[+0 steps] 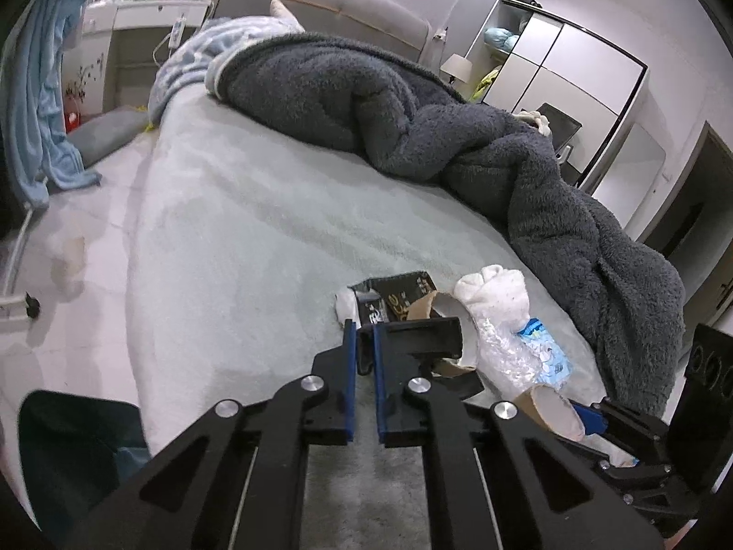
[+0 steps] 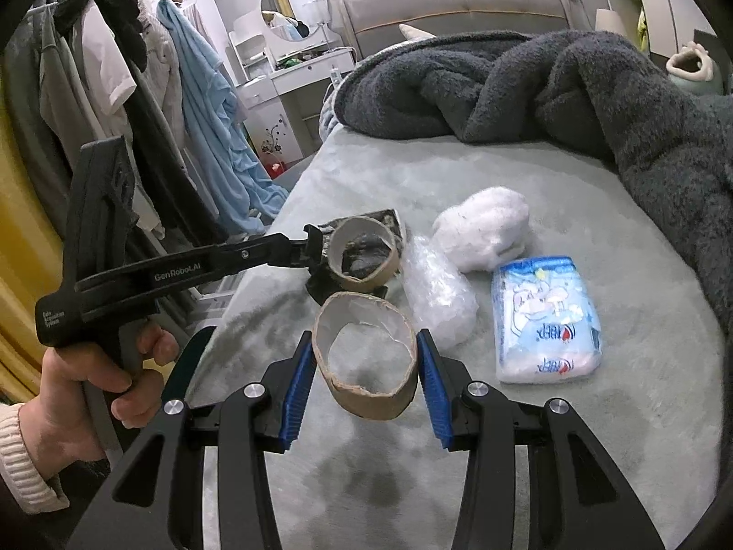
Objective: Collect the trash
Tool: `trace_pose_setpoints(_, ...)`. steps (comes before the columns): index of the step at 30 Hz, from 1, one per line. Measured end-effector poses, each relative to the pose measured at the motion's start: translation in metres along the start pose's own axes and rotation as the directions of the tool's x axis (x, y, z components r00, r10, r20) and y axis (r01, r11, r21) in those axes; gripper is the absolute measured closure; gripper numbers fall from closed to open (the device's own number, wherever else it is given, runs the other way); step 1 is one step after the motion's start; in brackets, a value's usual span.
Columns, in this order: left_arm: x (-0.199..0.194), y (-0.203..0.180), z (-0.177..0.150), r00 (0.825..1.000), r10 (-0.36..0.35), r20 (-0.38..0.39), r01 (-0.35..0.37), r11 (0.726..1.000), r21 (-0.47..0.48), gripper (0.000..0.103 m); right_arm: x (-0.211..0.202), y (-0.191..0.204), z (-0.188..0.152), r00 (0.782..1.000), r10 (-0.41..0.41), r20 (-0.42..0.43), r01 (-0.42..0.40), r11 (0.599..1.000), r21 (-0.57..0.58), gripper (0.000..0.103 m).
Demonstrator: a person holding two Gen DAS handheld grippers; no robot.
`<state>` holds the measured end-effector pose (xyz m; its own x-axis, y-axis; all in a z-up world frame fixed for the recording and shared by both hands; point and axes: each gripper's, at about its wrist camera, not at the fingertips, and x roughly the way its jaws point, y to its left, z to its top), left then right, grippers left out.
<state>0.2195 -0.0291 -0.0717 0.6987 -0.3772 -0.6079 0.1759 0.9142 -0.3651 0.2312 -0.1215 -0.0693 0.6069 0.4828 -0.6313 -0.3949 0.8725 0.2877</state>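
Trash lies on the grey bed (image 2: 595,458). My right gripper (image 2: 365,380) is shut on a cardboard tape ring (image 2: 366,398), its blue pads (image 2: 298,389) pressed on both sides. My left gripper (image 1: 364,343) is shut on a dark flat piece of packaging (image 1: 364,357) by a second cardboard ring (image 2: 362,252) that lies over a dark printed wrapper (image 1: 403,298); it also shows in the right wrist view (image 2: 309,247). A clear plastic wrap (image 2: 435,293), a white crumpled sock (image 2: 485,229) and a blue tissue pack (image 2: 545,321) lie beside them.
A dark grey fleece blanket (image 1: 366,101) is heaped along the back and right of the bed. Clothes (image 2: 137,91) hang on a rack at the left. A dressing table with a round mirror (image 2: 293,9) stands behind. A wardrobe (image 1: 572,78) stands at the far right.
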Motion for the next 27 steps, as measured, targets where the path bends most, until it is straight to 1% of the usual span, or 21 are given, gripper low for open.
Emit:
trace_pose_setpoints(7,-0.021,-0.001,0.007,0.998,0.037,0.045,-0.04,0.997,0.071,0.095,0.0,0.016,0.01,1.0,-0.003,0.005,0.003,1.0,-0.022,0.058)
trace_pose_setpoints(12,-0.035,0.005,0.007,0.995,0.088,0.056,-0.095,0.987,0.13,0.095,0.003,0.03,0.019,1.0,-0.006,0.005,0.006,0.999,-0.035,0.058)
trace_pose_setpoints(16,-0.046,0.014,0.005,0.987,0.145,0.067,-0.155,0.971,0.183,0.095,0.007,0.046,0.027,1.0,-0.002,0.001,0.002,0.999,-0.044,0.058)
trace_pose_setpoints(22,-0.05,0.035,-0.003,0.981,0.191,0.03,-0.193,0.956,0.22,0.095,0.019,0.071,0.038,1.0,0.014,-0.01,-0.015,0.997,-0.072,0.058)
trace_pose_setpoints(27,-0.051,0.058,-0.016,0.971,0.236,-0.024,-0.223,0.944,0.243,0.095,0.035,0.091,0.045,0.999,0.022,-0.038,-0.025,0.996,-0.085,0.058)
